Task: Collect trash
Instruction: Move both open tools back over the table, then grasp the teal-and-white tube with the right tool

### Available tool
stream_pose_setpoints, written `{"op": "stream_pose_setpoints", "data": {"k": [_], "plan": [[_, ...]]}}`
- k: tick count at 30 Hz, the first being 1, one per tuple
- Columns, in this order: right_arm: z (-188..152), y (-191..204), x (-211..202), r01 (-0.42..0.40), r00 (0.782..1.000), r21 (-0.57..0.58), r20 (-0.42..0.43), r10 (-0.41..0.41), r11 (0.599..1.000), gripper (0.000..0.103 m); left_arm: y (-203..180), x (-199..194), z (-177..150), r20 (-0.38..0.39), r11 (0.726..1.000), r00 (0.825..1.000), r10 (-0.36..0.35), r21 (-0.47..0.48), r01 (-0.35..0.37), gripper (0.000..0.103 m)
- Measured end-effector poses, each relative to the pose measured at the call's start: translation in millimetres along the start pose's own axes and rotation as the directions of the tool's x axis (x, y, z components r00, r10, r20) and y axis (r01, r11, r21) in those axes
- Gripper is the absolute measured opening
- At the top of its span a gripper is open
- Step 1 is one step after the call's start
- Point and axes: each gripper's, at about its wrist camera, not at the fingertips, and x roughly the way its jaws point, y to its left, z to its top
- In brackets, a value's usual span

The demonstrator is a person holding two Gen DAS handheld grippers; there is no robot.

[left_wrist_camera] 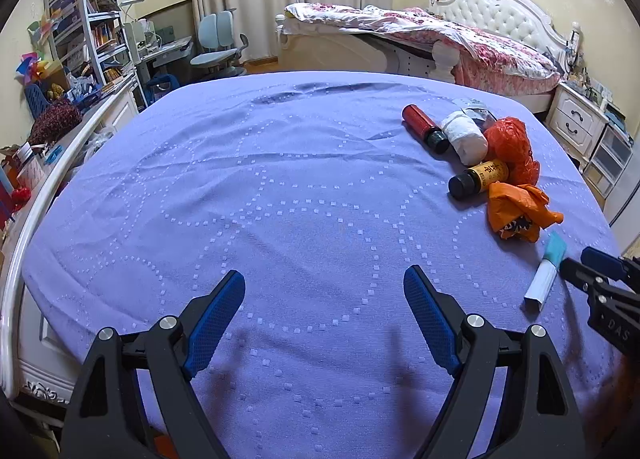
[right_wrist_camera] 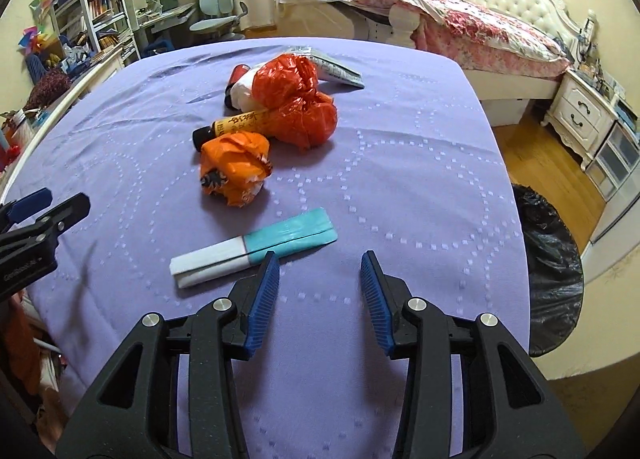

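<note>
Trash lies on a purple-covered table (left_wrist_camera: 280, 187). A teal and white carton (right_wrist_camera: 256, 249) lies nearest, just ahead-left of my right gripper (right_wrist_camera: 318, 265), which is open and empty. Beyond it lie a crumpled orange bag (right_wrist_camera: 232, 171), a yellow bottle (right_wrist_camera: 236, 125), a red-orange bag (right_wrist_camera: 300, 103), a white wad (left_wrist_camera: 466, 135), a red bottle (left_wrist_camera: 424, 127) and a silver wrapper (right_wrist_camera: 336, 67). My left gripper (left_wrist_camera: 324, 287) is open and empty over bare cloth, left of the pile. The carton also shows in the left wrist view (left_wrist_camera: 546, 273).
A bin lined with a black bag (right_wrist_camera: 548, 271) stands on the floor right of the table. A bed (left_wrist_camera: 460, 39), nightstand (left_wrist_camera: 576, 123), desk chair (left_wrist_camera: 218, 43) and cluttered shelves (left_wrist_camera: 80, 19) surround the table.
</note>
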Motion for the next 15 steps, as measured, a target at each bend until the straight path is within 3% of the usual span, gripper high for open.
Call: {"op": "stream_pose_setpoints", "data": {"k": [7, 15], "plan": [[12, -8, 12, 0.027, 1.000, 0.019, 0.006, -0.027, 0.999, 0.043, 3, 5, 4, -0.005, 1.000, 1.000, -0.002, -0.005, 0.002, 0.081], [14, -4, -1, -0.029, 1.000, 0.073, 0.006, 0.029, 0.997, 0.043, 9, 0, 4, 0.008, 1.000, 1.000, 0.005, -0.009, -0.005, 0.081]]}}
